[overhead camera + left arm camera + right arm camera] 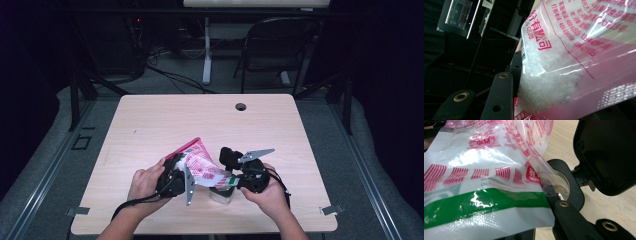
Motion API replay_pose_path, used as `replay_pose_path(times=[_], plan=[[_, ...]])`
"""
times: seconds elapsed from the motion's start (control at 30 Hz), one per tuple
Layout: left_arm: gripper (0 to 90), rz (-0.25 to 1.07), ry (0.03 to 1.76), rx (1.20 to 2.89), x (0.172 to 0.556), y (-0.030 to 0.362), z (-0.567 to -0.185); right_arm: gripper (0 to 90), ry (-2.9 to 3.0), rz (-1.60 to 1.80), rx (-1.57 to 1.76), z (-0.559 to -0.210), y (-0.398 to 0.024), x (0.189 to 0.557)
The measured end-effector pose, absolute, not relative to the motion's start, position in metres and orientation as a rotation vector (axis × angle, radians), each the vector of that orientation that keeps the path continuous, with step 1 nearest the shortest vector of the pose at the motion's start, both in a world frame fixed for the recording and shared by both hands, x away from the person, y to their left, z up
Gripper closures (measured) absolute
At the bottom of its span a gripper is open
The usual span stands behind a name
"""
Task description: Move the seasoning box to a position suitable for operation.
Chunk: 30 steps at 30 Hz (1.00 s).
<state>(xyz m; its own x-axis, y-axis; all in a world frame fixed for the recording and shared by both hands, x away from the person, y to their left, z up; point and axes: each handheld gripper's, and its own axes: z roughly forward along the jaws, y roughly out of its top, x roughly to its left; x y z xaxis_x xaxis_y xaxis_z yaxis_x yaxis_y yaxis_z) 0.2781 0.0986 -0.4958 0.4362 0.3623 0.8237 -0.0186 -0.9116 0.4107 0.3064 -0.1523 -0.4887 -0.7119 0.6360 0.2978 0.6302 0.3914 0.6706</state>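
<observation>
A clear plastic bag (202, 165) with red and green print hangs tilted over the table's front, held by my left gripper (181, 170), which is shut on its upper end. In the left gripper view white crystals fill the bag (554, 70), pressed against one black finger (501, 100). The bag's lower corner (536, 177) reaches the mouth of a clear jar (222, 194) with a black rim (574, 192). Its black flip lid (606, 152) stands open. My right gripper (234, 181) is shut on the jar near its top, one finger (571, 220) lying along the rim.
The light wooden table (200, 115) has a cable hole (241, 106) near its far edge. Behind it stand a folding chair (280, 45) and a white desk leg (206, 50) on the dark floor. Metal rails run along both sides.
</observation>
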Motion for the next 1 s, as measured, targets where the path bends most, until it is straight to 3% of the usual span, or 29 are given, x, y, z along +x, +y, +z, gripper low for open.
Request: replay_pose_path(times=[1.0], plan=[[66.6, 1.502, 0.265, 2.33, 0.2755, 0.0968, -0.4932, 90.0, 2.613, 1.235, 1.21, -0.4941, -0.15, 0.3083]])
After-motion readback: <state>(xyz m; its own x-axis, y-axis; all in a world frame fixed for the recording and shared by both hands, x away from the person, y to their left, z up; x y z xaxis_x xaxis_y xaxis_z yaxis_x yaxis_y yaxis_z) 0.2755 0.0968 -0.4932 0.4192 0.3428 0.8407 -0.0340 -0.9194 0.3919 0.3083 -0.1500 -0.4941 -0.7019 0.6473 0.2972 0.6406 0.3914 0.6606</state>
